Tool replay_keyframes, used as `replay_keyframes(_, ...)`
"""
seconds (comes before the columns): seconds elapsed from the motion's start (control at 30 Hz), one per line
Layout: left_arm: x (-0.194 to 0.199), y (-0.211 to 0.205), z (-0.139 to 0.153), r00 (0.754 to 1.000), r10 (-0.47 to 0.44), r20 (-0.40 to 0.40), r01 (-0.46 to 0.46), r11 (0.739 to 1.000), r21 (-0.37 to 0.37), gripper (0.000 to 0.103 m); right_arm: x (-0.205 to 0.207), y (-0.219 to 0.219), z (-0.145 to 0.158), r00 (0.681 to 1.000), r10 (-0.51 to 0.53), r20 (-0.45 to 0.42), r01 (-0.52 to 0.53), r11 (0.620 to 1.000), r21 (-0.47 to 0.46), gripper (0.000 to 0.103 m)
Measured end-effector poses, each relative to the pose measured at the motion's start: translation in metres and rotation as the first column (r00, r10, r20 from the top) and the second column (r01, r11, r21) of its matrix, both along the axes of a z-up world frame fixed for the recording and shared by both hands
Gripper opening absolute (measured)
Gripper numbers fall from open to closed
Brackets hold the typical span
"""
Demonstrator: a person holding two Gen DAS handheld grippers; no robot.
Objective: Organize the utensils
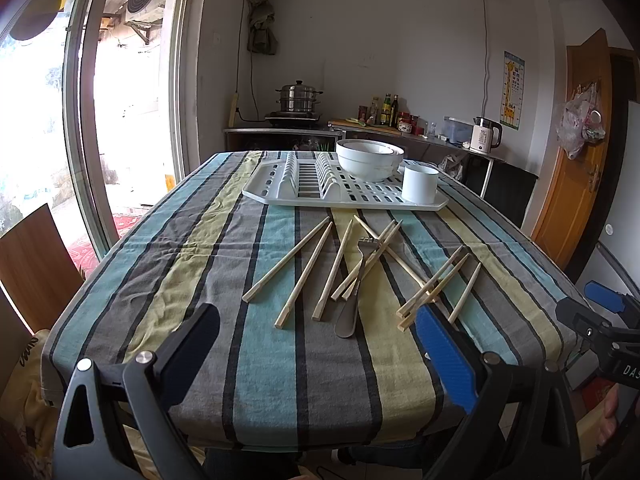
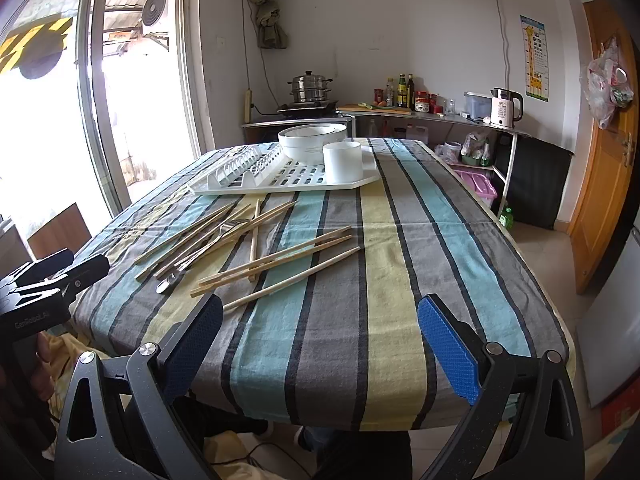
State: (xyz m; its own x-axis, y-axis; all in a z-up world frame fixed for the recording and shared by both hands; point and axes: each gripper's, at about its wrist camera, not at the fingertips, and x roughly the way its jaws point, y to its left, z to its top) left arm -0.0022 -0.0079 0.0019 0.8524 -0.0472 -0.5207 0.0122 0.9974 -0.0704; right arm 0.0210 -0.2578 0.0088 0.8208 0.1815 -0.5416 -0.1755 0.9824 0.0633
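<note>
Both grippers hover at the near table edge with nothing in them — the left gripper (image 1: pixel 316 344) has its fingers spread wide at the bottom of the left wrist view, the right gripper (image 2: pixel 320 336) likewise gaping. The chopsticks (image 1: pixel 306 270) lie scattered across the centre of the striped tablecloth (image 1: pixel 192 264), some crossing a metal fork (image 1: pixel 356 280) at mid-frame. Beyond them, upper centre, sits the white drying rack (image 1: pixel 360 196) with stacked bowls (image 1: pixel 370 158) and a white cup (image 1: pixel 419 184). The chopsticks look light, stiff and thin — likely to roll, so pinch mid-shaft. The fork appears heavier and slick; take its handle, which pokes clear of the crossing sticks.
</note>
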Motion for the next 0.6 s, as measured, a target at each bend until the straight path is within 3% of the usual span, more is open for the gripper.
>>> replay_keyframes(0.6, -0.0005, -0.0013, 0.0016, 1.0, 0.0, 0.0, 0.0, 1.0, -0.001, 0.1, 0.0004, 0.0003, 0.0008, 1.0, -0.001, 0.002, 0.001, 1.0, -0.001, 0.098)
